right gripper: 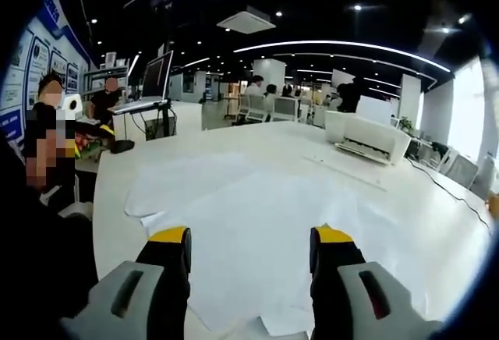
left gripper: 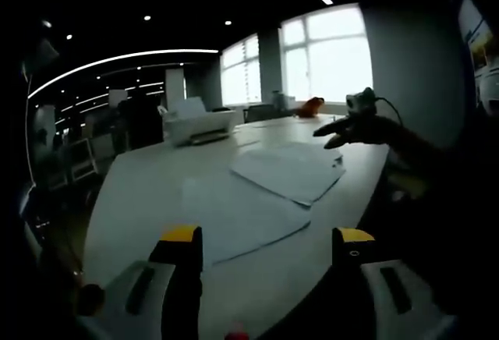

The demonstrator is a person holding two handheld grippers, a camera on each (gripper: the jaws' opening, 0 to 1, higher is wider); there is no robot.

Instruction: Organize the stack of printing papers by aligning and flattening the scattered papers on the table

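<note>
Jaws of both grippers, left (left gripper: 267,248) and right (right gripper: 249,248), are standing open, holding nothing. Papers (right gripper: 257,223) are lying scattered on the table (right gripper: 405,200) near a printer (right gripper: 366,137).

we see open table (right gripper: 437,223) around the scattered papers (right gripper: 257,231); a printer (right gripper: 366,136) stands at the far edge.
</note>
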